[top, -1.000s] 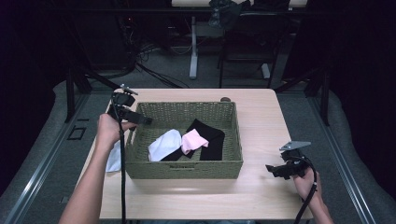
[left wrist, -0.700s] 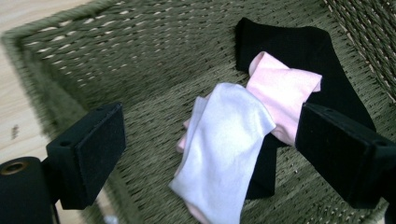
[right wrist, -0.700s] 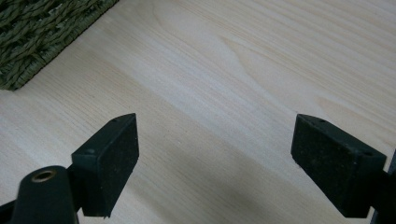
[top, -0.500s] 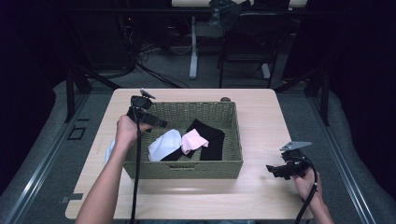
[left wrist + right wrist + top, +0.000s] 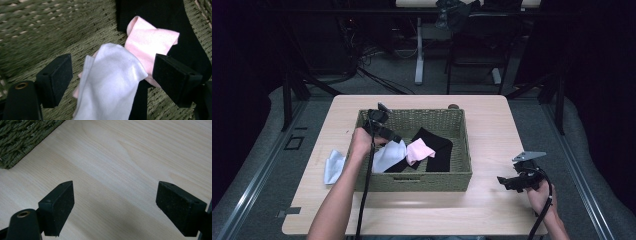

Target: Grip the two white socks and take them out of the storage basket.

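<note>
Left claw [image 5: 384,131] is over the woven basket [image 5: 412,181] now, jaws spread wide, gripping nothing, hanging just above the white sock [image 5: 110,82]. That white sock lies in the basket's left half, overlapping a pink sock [image 5: 150,40], with a black cloth [image 5: 190,50] beside and under them. Another pale cloth [image 5: 333,166] sits out on the bench [image 5: 492,210], just left of the basket. Over on the right, the right claw [image 5: 511,182] is low above bare bench, jaws released and empty.
</note>
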`<state>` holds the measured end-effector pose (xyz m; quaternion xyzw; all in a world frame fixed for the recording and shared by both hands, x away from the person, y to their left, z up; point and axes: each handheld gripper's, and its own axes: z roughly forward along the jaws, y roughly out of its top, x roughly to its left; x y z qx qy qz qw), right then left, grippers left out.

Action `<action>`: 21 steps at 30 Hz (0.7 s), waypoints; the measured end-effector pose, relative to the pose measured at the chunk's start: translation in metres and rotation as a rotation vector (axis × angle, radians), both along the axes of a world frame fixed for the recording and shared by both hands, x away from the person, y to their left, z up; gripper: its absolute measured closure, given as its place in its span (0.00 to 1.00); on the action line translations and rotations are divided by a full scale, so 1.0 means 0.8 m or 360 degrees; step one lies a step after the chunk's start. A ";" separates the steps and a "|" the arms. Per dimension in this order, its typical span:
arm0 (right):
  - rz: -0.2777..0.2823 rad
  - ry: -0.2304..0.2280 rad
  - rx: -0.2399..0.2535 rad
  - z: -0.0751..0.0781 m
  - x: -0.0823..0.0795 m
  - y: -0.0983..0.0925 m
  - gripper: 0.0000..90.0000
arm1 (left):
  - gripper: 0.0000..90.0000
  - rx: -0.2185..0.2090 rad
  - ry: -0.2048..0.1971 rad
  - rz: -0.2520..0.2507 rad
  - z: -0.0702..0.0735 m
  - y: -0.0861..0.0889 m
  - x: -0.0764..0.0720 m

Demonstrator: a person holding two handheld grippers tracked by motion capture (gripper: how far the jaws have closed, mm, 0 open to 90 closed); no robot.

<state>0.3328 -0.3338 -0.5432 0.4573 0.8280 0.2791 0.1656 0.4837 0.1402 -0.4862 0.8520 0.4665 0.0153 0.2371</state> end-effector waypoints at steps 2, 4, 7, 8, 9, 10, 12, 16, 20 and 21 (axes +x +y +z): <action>0.0001 0.0000 0.0001 0.000 0.000 0.000 0.16 | 0.21 0.0007 0.0025 -0.0001 -0.006 -0.003 0.004; 0.0005 0.0000 0.0007 0.000 0.000 0.000 0.16 | 0.22 0.0025 0.0054 -0.0005 -0.011 -0.006 0.008; 0.0005 -0.0001 0.0004 0.000 0.000 0.000 0.16 | 0.25 0.0051 0.0094 -0.0028 -0.019 -0.010 0.012; 0.0005 0.0000 0.0005 0.000 0.000 0.000 0.16 | 0.27 0.0049 0.0114 -0.0037 -0.022 -0.011 0.013; 0.0003 0.0000 0.0006 0.000 0.000 0.000 0.16 | 0.28 0.0058 0.0124 -0.0039 -0.025 -0.012 0.014; 0.0001 -0.0003 0.0009 0.000 0.000 0.000 0.16 | 0.29 0.0059 0.0133 -0.0040 -0.028 -0.013 0.015; 0.0001 0.0001 0.0007 0.000 0.000 0.000 0.16 | 0.35 0.0080 0.0147 -0.0027 -0.032 -0.015 0.017; 0.0001 0.0000 0.0014 0.000 0.000 -0.001 0.16 | 0.47 0.0125 0.0158 -0.0002 -0.035 -0.016 0.017; -0.0001 0.0001 0.0012 0.000 0.000 0.000 0.16 | 0.72 0.0161 0.0181 -0.0037 -0.036 -0.018 0.015; 0.0001 0.0000 0.0013 0.000 0.000 0.000 0.16 | 0.76 0.0160 0.0174 -0.0042 -0.036 -0.019 0.014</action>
